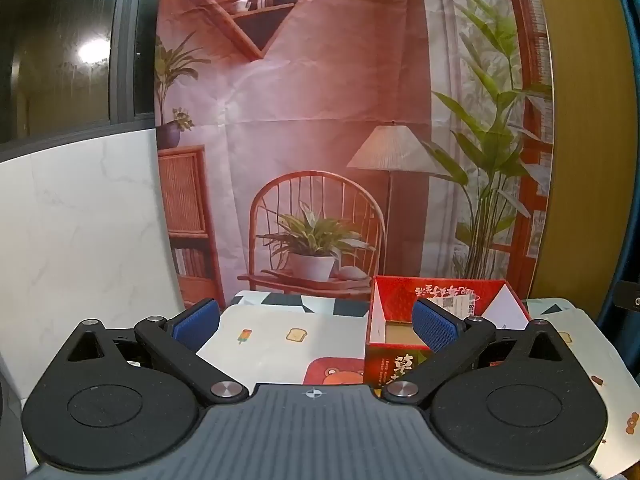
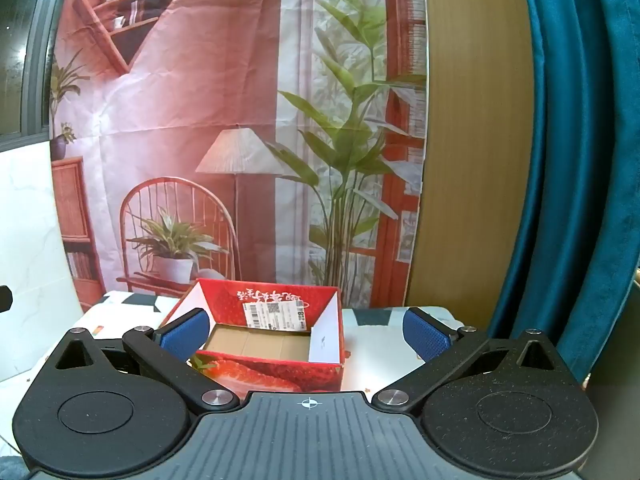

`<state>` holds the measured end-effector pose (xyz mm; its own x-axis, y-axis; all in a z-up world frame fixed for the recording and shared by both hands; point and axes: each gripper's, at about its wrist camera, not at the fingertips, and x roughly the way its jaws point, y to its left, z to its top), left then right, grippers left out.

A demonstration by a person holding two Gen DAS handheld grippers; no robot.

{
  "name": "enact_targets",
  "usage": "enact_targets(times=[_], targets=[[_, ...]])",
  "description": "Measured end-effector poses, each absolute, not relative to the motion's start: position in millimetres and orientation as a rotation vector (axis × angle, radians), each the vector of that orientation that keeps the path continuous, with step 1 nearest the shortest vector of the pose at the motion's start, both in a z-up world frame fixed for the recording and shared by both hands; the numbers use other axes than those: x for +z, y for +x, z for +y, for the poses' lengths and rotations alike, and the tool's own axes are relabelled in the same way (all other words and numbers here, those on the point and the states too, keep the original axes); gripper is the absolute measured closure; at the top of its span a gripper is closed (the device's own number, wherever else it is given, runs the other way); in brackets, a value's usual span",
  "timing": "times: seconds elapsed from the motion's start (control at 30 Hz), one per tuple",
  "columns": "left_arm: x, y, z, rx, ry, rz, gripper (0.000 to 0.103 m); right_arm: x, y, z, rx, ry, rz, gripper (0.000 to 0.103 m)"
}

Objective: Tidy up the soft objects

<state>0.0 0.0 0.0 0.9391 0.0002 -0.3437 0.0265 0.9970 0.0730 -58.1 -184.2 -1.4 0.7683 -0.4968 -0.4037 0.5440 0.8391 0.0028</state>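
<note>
A red strawberry-print cardboard box [image 2: 280,372] stands open on the table, and its brown bottom shows nothing inside. It also shows in the left wrist view [image 1: 384,364], to the right of centre. My left gripper [image 1: 316,322] is open and empty, held above the table left of the box. My right gripper [image 2: 306,334] is open and empty, held just in front of the box, its blue pads [image 2: 426,336] wide apart. No soft object shows in either view.
The table carries a white cloth [image 1: 272,344] with cartoon prints and a bear patch [image 1: 336,372]. A printed room backdrop [image 1: 320,120] hangs behind. A white marble panel [image 1: 80,220] stands at the left, a blue curtain [image 2: 580,160] at the right.
</note>
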Motion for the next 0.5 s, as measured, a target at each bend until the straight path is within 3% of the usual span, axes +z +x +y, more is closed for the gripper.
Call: enact_targets(times=[0.5], targets=[[-0.6, -0.7, -1.1, -0.013, 0.077, 0.35, 0.0, -2.0, -57.8, -183.8, -0.566, 0.122, 0.403, 0.0]])
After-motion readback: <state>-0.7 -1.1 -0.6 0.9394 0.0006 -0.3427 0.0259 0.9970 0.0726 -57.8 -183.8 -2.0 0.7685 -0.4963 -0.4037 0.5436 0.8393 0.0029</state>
